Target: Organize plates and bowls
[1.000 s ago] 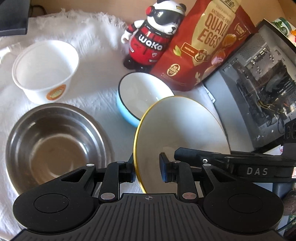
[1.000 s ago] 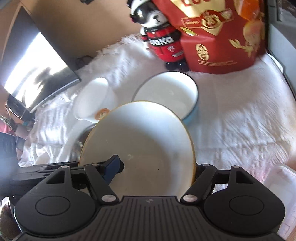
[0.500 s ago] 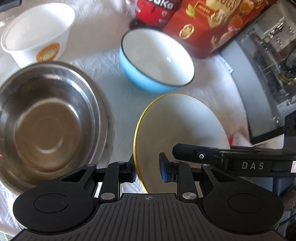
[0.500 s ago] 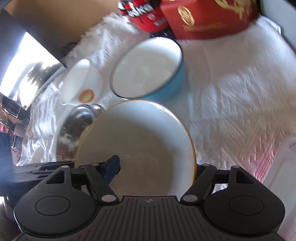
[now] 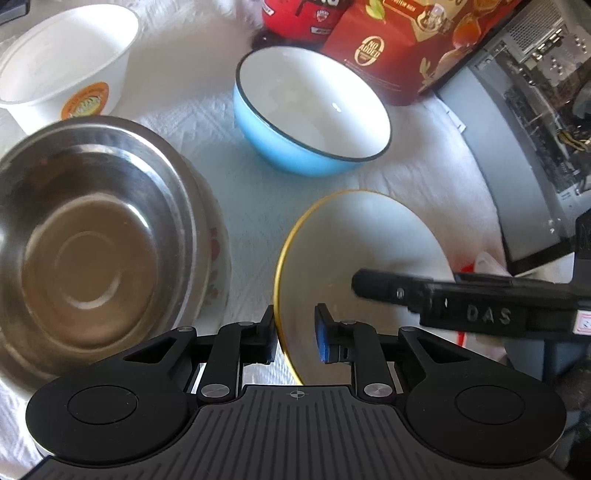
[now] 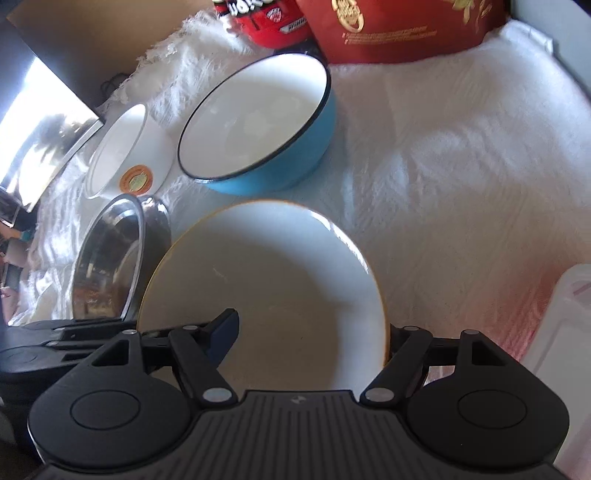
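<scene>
A white plate with a yellow rim (image 5: 369,236) (image 6: 277,280) hangs tilted, low over the white cloth, between both grippers. My right gripper (image 6: 310,326) is shut on it, one finger (image 5: 388,288) lying across its face and the other outside the rim. My left gripper (image 5: 295,332) is closing with the plate's near rim between its jaws. A sliver of gap still shows at the blue pad. To the left a steel bowl (image 5: 85,236) (image 6: 107,266) sits on a flowered dish (image 5: 218,258). Behind stand a blue bowl (image 5: 314,110) (image 6: 258,122) and a white tub (image 5: 62,62) (image 6: 122,147).
A red snack bag (image 5: 406,48) and a panda figure (image 5: 295,18) stand at the back. An open computer case (image 5: 535,110) walls off the right side. A translucent box (image 6: 565,350) sits at the near right. White cloth (image 6: 461,147) covers the table.
Both grippers have come down together with the plate, so the bowls now look closer and larger. The left gripper's jaws have narrowed around the plate's rim.
</scene>
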Demonstrator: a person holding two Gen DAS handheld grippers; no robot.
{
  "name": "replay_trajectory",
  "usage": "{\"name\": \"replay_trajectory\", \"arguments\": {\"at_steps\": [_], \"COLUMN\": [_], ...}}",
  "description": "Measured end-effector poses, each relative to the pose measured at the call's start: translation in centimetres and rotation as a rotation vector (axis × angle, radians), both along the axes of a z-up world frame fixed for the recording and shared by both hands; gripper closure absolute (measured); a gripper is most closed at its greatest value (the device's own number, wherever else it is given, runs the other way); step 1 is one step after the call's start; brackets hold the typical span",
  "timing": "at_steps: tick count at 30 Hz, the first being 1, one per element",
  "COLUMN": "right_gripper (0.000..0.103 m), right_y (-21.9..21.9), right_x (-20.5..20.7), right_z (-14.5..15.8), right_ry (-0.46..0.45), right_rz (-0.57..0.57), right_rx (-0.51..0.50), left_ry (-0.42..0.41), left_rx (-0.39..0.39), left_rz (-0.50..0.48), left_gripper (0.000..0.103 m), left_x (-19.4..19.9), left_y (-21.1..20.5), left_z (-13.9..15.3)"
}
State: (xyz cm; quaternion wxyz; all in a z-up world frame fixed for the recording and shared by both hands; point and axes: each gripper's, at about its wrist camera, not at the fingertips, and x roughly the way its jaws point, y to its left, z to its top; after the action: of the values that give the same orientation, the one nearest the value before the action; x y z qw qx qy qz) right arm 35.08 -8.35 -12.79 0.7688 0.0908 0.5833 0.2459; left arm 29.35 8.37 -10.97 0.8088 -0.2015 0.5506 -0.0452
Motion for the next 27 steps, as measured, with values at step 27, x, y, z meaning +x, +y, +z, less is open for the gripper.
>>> {"name": "replay_trajectory", "arguments": {"at_steps": [27], "right_gripper": [0.004], "right_y": [2.2], "right_x": [-0.4], "right_z": [9.9], "right_ry": [-0.262], "right_rz": [-0.231], "right_rx": [-0.24], "left_ry": [-0.207], "left_rx": [-0.164], "left_rz": [0.057], "left_gripper": [0.081], "left_x": [1.9], "left_y": [10.1], "left_z": [5.7]}}
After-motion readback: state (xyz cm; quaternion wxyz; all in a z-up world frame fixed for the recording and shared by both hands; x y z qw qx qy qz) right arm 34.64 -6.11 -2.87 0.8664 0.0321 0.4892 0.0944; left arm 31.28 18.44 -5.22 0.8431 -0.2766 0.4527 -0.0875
